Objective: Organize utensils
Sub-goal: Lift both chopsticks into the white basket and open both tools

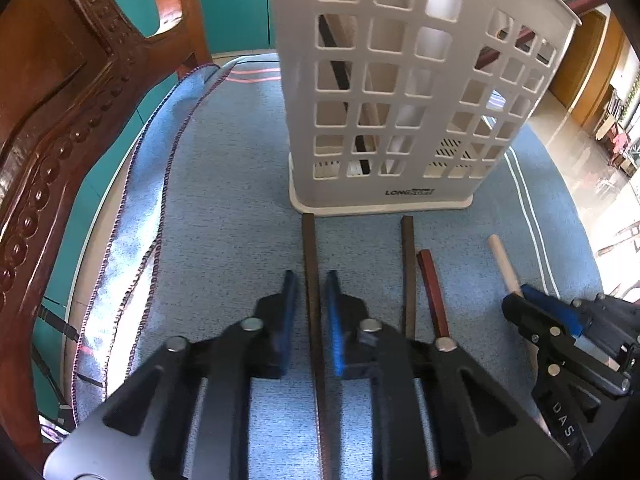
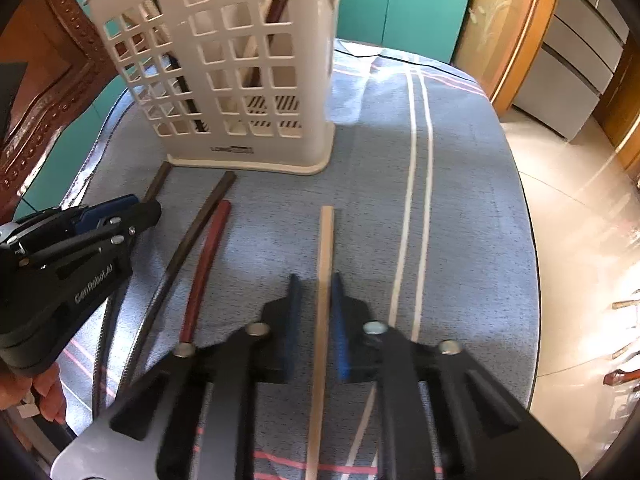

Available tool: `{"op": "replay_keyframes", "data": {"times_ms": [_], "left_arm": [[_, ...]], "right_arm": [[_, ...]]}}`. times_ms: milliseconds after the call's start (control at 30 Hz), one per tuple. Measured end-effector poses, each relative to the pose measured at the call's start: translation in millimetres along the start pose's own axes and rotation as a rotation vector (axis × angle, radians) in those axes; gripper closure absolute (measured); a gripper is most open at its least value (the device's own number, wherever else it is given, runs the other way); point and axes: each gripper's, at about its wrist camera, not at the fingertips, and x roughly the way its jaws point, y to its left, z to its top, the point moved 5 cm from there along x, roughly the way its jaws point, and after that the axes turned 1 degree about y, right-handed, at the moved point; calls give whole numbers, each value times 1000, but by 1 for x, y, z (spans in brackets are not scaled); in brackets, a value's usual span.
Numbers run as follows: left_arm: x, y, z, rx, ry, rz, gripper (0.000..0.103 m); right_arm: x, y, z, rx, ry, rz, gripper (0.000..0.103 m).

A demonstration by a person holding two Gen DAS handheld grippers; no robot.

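Observation:
A white lattice utensil holder (image 1: 396,92) stands on a blue cloth and holds several chopsticks; it also shows in the right wrist view (image 2: 240,68). My left gripper (image 1: 312,280) is open, its blue pads on either side of a dark brown chopstick (image 1: 309,248) that lies on the cloth. My right gripper (image 2: 316,284) is open around a pale wooden chopstick (image 2: 325,248), its pads close beside it. A second dark chopstick (image 1: 408,264) and a red one (image 1: 432,288) lie between them. The right gripper shows in the left wrist view (image 1: 516,300), the left gripper in the right wrist view (image 2: 140,208).
The blue cloth (image 1: 224,208) covers a round table; its edge drops off to a tiled floor (image 2: 580,208) on the right. A carved wooden chair back (image 1: 60,112) stands close on the left. Teal cabinets (image 2: 404,4) are behind.

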Motion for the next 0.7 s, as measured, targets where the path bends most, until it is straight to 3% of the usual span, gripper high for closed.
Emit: {"op": "replay_keyframes", "data": {"times_ms": [133, 333, 567, 700], "left_arm": [[-2, 3, 0, -14, -5, -18, 96], [-33, 5, 4, -25, -96, -51, 96], [-101, 11, 1, -17, -298, -78, 96], [-139, 21, 2, -74, -382, -125, 96]], "right_arm": [[-3, 1, 0, 29, -13, 37, 97], [-37, -10, 3, 61, -99, 57, 97], [-102, -25, 7, 96, -232, 97, 97], [-136, -28, 5, 99, -297, 117, 97]]}}
